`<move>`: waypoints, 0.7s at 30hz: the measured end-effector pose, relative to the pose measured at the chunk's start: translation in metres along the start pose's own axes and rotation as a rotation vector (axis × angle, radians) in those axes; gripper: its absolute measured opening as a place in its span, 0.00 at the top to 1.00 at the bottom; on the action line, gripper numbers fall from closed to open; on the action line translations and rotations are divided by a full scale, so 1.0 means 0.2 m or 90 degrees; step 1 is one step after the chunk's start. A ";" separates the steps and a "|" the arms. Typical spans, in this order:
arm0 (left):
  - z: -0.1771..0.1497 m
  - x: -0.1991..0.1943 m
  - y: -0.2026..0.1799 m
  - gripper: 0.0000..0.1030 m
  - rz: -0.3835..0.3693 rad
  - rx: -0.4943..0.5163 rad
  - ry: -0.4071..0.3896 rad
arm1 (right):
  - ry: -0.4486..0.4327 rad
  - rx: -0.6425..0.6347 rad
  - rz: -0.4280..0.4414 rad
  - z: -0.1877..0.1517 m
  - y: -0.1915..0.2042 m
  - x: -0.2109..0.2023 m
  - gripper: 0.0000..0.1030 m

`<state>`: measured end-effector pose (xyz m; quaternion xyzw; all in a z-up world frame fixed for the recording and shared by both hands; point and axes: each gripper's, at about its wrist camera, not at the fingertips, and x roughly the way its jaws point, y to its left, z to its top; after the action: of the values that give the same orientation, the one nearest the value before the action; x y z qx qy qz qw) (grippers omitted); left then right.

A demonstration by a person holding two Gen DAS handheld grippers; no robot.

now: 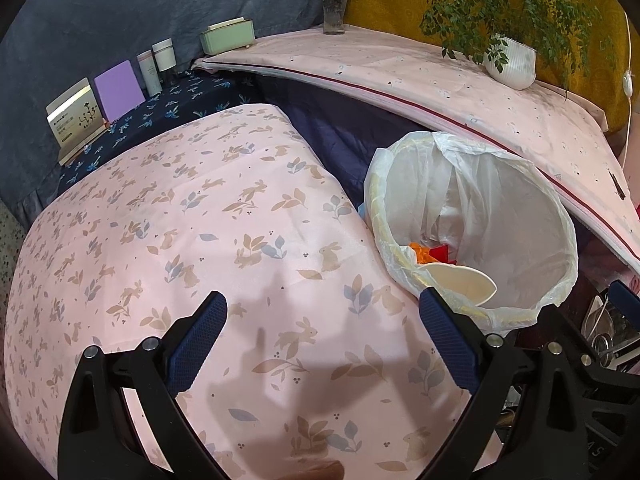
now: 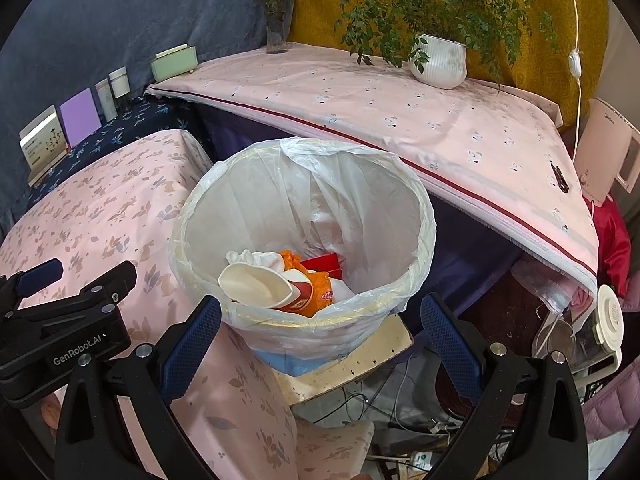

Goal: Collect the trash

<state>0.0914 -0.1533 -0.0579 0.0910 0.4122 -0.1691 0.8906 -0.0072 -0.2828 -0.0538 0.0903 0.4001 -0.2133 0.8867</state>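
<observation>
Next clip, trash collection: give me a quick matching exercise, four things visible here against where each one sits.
Things:
1. paper cup
2. potted plant
3. purple card
4. left gripper

Places:
A. on the dark floral cloth
B. over the rabbit-print cover
C. inside the lined trash bin
D. on the pink tablecloth

Pairs: 1-C, 2-D, 3-A, 4-B

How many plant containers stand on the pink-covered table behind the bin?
2: a glass vase of pink flowers at the table's far corner, and a white ribbed pot with a leafy plant further right, by the yellow backdrop. None appears hidden.
</observation>
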 end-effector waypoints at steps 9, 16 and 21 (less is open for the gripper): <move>-0.01 0.00 0.01 0.10 0.005 0.004 -0.003 | 0.001 -0.001 -0.001 -0.01 0.00 0.00 0.06; -0.02 0.00 0.00 0.10 0.011 0.006 -0.003 | 0.003 0.001 -0.005 -0.02 0.00 0.00 0.06; -0.02 0.00 0.00 0.10 0.011 0.007 -0.003 | 0.003 0.000 -0.005 -0.02 0.00 0.00 0.06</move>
<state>0.0881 -0.1516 -0.0612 0.0991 0.4084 -0.1636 0.8925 -0.0096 -0.2818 -0.0559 0.0894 0.4027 -0.2165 0.8849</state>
